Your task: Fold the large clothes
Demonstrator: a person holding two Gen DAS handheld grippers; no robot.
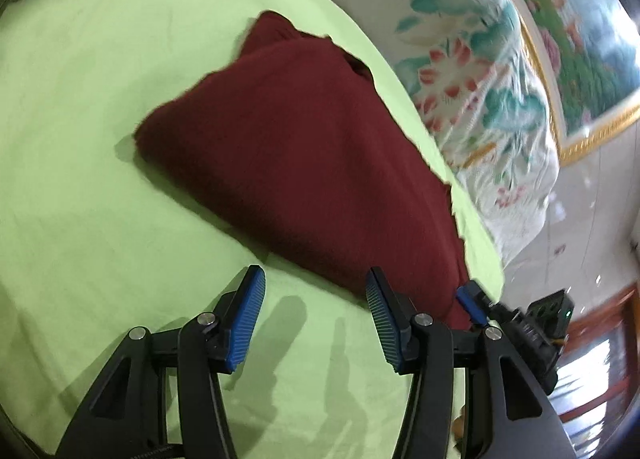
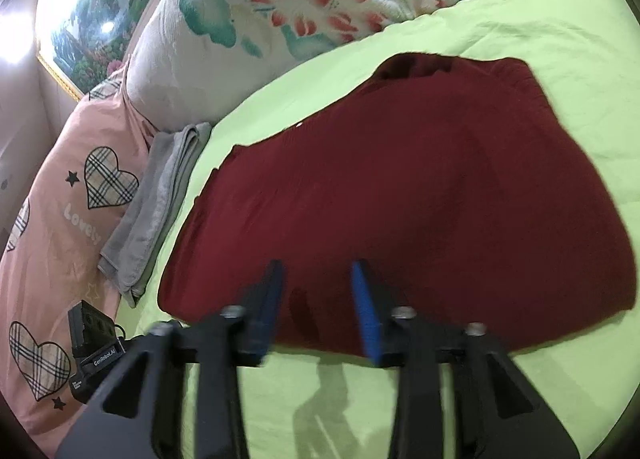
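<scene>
A dark red garment point(image 1: 288, 147) lies folded on the light green sheet point(image 1: 80, 139); it also shows in the right wrist view point(image 2: 420, 187). My left gripper point(image 1: 316, 291) is open and empty, hovering over the sheet at the garment's near edge. My right gripper point(image 2: 318, 279) is open and empty, its blue pads just over the garment's near edge. The right gripper's tip point(image 1: 472, 301) shows in the left wrist view at the garment's near right corner. The left gripper's body point(image 2: 94, 351) shows at the left of the right wrist view.
A white floral quilt point(image 2: 280, 7) is bunched along the far side of the bed. A folded grey cloth point(image 2: 160, 199) and a pink heart-print cover point(image 2: 60, 199) lie to the left. A framed picture point(image 1: 580, 39) hangs on the wall. The green sheet point(image 2: 520, 19) surrounds the garment.
</scene>
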